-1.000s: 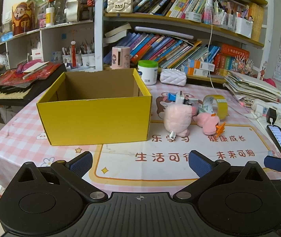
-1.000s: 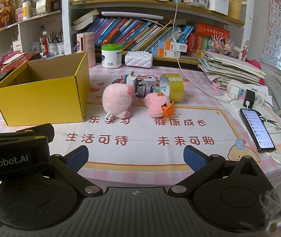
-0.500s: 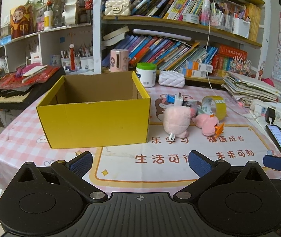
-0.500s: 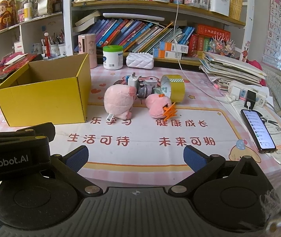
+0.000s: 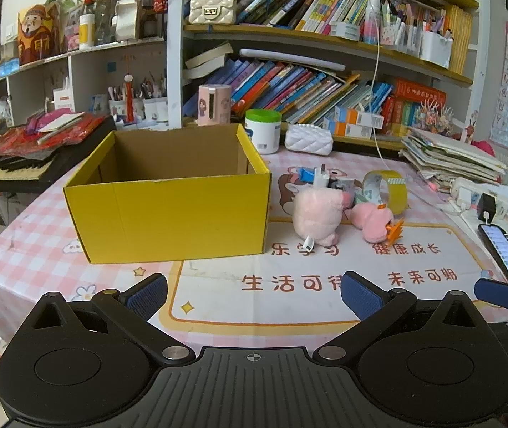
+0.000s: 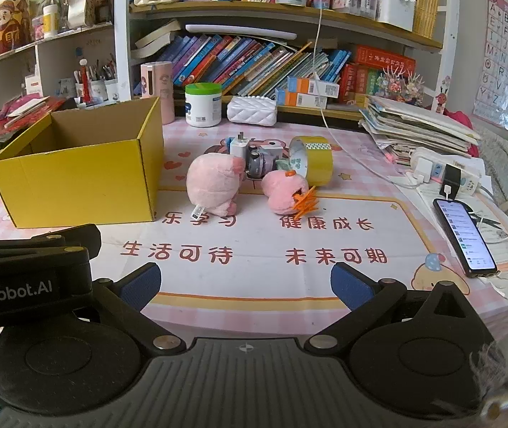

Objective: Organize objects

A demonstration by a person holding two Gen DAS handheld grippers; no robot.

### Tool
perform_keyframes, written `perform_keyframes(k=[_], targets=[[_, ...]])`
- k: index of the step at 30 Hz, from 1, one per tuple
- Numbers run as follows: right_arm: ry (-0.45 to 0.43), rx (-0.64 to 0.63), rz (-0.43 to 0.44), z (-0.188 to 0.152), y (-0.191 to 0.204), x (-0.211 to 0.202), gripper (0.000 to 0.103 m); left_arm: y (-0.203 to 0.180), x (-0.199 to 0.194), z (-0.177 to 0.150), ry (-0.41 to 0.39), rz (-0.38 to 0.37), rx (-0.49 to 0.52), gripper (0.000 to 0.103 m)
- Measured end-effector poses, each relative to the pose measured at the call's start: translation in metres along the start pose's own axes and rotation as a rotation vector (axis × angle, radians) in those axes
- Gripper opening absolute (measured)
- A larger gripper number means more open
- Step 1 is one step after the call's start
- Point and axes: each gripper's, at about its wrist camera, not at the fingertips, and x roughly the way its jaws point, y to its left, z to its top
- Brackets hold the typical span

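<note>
An open yellow cardboard box (image 5: 168,210) (image 6: 75,182) stands on the left of the table; its visible inside looks empty. Right of it lie a pink plush toy (image 5: 316,214) (image 6: 214,182), a smaller pink plush with orange feet (image 5: 373,223) (image 6: 284,190), a roll of yellow tape (image 5: 391,190) (image 6: 313,160), and a white charger and small grey gadget (image 6: 254,153) behind them. My left gripper (image 5: 252,292) is open and empty above the near table edge. My right gripper (image 6: 245,285) is open and empty, right of the left one.
A smartphone (image 6: 464,237) (image 5: 505,253) lies at the right edge near a power strip (image 6: 446,173) and a paper stack (image 6: 418,125). A white jar (image 6: 203,105), a pink cylinder (image 6: 156,89) and a white quilted pouch (image 6: 252,110) stand at the back before bookshelves.
Both grippers have risen and edged slightly forward, so the box and toys sit a little lower and closer. Nothing on the table has moved.
</note>
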Motion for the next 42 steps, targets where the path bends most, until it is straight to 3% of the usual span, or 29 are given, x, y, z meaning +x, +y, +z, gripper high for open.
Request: perform_keyframes(k=[42], targets=[[-0.009,-0.012,0.016,0.002,0.0,0.005,0.101,0.001,0.01,0.002,0.01,-0.039,-0.023,0.103]])
